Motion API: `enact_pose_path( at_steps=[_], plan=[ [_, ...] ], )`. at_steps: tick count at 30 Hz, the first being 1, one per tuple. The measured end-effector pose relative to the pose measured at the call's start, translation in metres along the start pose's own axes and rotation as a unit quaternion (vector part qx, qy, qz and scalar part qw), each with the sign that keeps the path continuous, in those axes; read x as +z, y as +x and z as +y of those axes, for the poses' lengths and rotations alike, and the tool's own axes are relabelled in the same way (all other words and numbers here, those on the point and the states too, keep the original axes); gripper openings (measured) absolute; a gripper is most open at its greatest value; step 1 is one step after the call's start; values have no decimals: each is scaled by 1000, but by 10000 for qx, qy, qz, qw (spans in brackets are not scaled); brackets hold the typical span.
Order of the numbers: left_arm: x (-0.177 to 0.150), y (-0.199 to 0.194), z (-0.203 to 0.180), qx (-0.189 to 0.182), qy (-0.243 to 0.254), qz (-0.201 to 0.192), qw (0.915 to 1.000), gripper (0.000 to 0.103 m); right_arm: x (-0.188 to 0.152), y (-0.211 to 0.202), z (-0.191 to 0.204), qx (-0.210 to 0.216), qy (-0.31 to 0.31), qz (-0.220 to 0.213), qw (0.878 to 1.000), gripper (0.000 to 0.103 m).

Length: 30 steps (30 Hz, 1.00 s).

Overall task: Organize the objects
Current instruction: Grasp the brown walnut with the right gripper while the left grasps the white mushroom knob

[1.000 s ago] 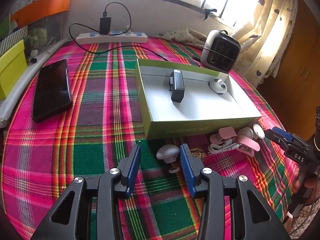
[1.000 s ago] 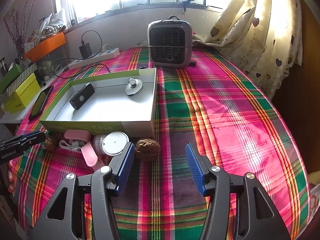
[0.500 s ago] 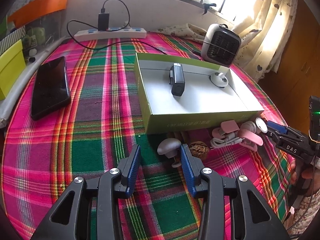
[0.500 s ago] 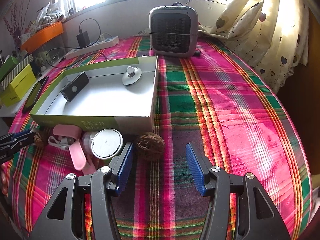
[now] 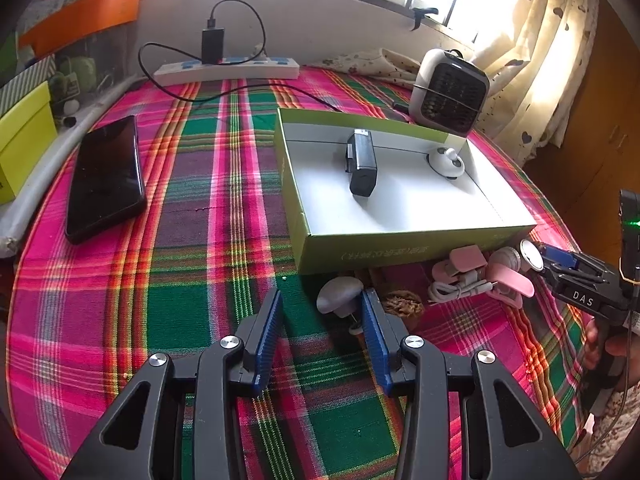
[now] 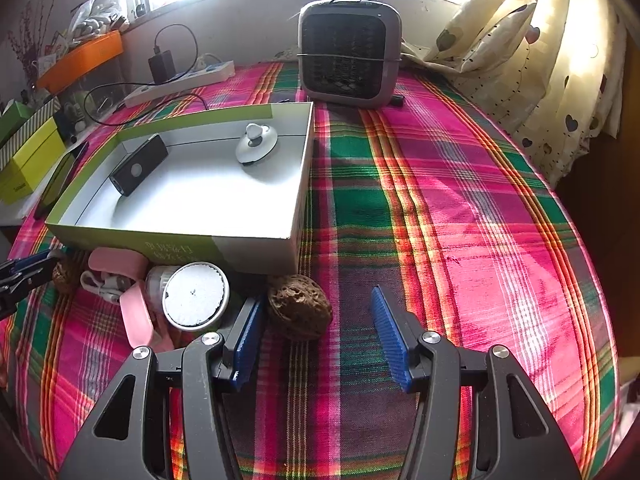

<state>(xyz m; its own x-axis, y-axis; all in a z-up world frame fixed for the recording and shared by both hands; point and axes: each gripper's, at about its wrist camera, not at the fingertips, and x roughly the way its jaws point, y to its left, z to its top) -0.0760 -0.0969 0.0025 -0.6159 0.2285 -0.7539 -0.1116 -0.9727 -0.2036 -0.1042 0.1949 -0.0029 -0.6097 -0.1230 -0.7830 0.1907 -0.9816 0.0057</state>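
Note:
A green box (image 5: 420, 248) (image 6: 180, 246) with a white inside holds a black device (image 5: 362, 162) (image 6: 138, 164) and a white knob lid (image 5: 446, 164) (image 6: 256, 146). In front of it lie a grey mushroom-shaped knob (image 5: 338, 298), a walnut (image 5: 402, 306), a pink charger with white cable (image 5: 460, 276) (image 6: 116, 268), a white round container (image 6: 196, 296) and a second walnut (image 6: 300, 312). My left gripper (image 5: 320, 320) is open with the grey knob between its fingertips. My right gripper (image 6: 316, 320) is open around the second walnut.
A black phone (image 5: 104, 178) lies at the left. A small heater (image 5: 452, 92) (image 6: 348, 52) stands behind the box. A power strip with charger (image 5: 226, 70) lies at the back. Yellow boxes (image 5: 20, 140) stand left. Curtains (image 6: 540, 60) hang at the right.
Both grippers have moved forward. The grey knob now sits between my left fingers, and the walnut between my right fingers. Both stay open.

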Motion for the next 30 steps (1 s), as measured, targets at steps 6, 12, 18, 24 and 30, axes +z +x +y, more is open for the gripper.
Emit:
enact_pose_path(
  at_steps=[6, 12, 18, 24, 30],
  plan=[
    [0, 1, -2, 73, 22, -8, 10000, 37, -1, -2, -2, -22, 25, -9, 10000, 48],
    [0, 2, -7, 51, 39, 6, 10000, 26, -2, -4, -4, -45, 46, -25, 10000, 35],
    [1, 5, -10, 8, 37, -9, 10000, 23, -3, -5, -3, -22, 6, -29, 10000, 33],
    [2, 5, -12, 55, 131, -6, 9999, 21, -4, -5, -3, -5, -2, -33, 10000, 33],
    [1, 4, -14, 105, 173, -28, 9998, 20, -4, -5, -3, 13, 18, -32, 10000, 33]
  ],
)
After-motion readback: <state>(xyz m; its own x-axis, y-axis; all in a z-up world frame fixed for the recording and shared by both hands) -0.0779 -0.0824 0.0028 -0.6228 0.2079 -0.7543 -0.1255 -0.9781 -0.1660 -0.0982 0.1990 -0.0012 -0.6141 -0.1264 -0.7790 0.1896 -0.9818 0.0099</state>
